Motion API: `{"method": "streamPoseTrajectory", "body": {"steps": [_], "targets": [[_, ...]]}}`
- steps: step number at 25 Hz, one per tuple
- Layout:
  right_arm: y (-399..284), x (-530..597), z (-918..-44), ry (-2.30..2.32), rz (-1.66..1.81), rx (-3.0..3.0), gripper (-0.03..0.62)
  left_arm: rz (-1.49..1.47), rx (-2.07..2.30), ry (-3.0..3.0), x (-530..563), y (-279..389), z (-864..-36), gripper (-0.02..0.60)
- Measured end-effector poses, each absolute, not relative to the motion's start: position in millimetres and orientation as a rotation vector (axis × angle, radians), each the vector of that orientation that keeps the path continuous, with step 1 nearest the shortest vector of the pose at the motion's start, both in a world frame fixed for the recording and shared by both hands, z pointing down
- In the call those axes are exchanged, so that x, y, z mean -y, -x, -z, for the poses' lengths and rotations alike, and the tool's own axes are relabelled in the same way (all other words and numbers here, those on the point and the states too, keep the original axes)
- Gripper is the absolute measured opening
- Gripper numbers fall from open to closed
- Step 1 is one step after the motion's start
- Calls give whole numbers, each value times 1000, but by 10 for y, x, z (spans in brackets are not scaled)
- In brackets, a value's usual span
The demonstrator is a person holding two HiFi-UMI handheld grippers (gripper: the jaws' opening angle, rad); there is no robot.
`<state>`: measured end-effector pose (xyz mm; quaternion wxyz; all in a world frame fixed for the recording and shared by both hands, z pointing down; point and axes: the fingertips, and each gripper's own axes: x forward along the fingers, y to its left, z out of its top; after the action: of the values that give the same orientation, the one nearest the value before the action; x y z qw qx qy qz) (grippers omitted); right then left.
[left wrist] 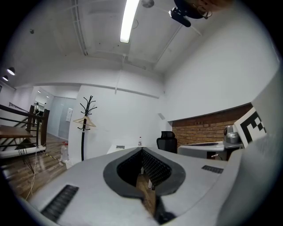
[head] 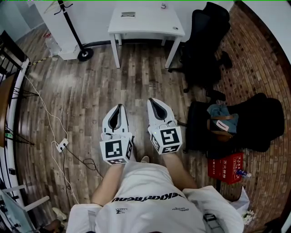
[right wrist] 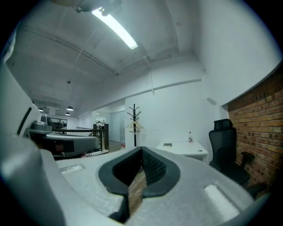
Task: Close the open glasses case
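A small flat grey thing (head: pixel 127 14) on the left part of the white table (head: pixel 150 28) may be the glasses case; it is too small to tell whether its lid stands open. A little bottle (head: pixel 163 6) stands toward the table's far right. Well short of the table, over wood floor, the left gripper (head: pixel 120 106) and right gripper (head: pixel 152 101) each have jaws closed tip to tip, gripping nothing. I judge the best approach is to step up to the table, then steady the base with one gripper and press the lid down with the other's closed tips.
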<state>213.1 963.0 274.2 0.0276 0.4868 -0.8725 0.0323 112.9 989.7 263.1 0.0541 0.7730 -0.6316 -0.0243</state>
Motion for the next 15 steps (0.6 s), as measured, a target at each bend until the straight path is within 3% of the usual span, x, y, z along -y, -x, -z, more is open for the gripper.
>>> {"method": "streamPoseTrajectory", "body": {"steps": [6,15], "targets": [[-2070,-9141,-2910,-1509,-99,2682,-2,66,1894,-2356,-9377,-1080,-2828,-2],[-1666,-7680,-2857,-1544,-101,2641,-2,39,1789,-2422,-7767,-736,-2784,-2]]}}
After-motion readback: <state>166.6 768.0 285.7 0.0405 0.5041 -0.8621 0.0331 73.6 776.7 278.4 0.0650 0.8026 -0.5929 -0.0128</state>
